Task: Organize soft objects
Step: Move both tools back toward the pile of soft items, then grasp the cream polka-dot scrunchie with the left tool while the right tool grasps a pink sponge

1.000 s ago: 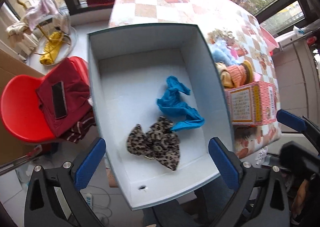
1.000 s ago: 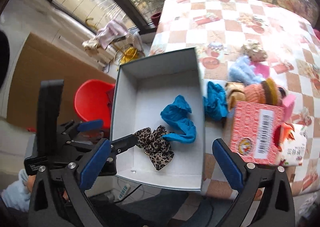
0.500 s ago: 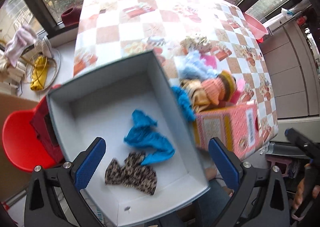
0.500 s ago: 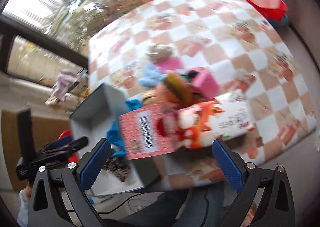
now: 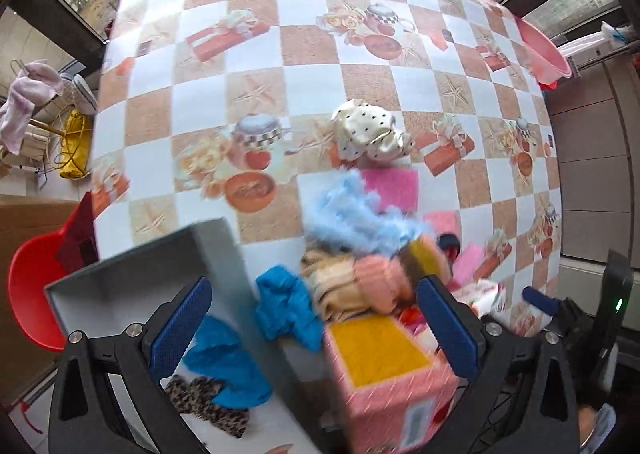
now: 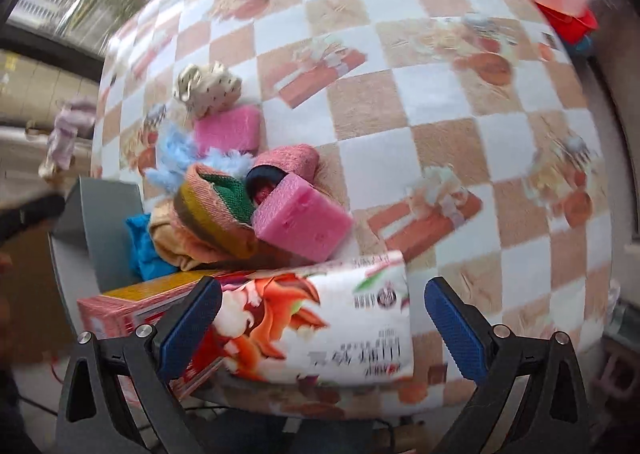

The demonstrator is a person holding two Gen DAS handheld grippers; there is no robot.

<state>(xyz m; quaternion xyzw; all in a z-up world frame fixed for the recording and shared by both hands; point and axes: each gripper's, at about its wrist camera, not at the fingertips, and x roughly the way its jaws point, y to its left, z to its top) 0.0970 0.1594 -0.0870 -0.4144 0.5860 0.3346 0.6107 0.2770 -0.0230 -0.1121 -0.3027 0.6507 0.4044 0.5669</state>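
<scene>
Both grippers hang wide open and empty: the left gripper (image 5: 312, 328) over the grey box (image 5: 224, 254) wall, the right gripper (image 6: 320, 328) over a flowered packet (image 6: 320, 318). 2 soft pieces lie in the box, a blue cloth (image 5: 224, 366) and a leopard scrunchie (image 5: 208, 410). The remaining pile (image 6: 224, 206) crowds between the box, a pink carton (image 5: 384, 382) and 2 pink sponges (image 6: 296, 226) on the checkered table (image 5: 312, 54).

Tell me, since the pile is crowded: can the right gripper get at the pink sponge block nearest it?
Probably yes. The right gripper has its jaws open, and the pink sponge block lies on top of the pile with its upper faces bare. The printed packet lies between, so come from above.
</scene>
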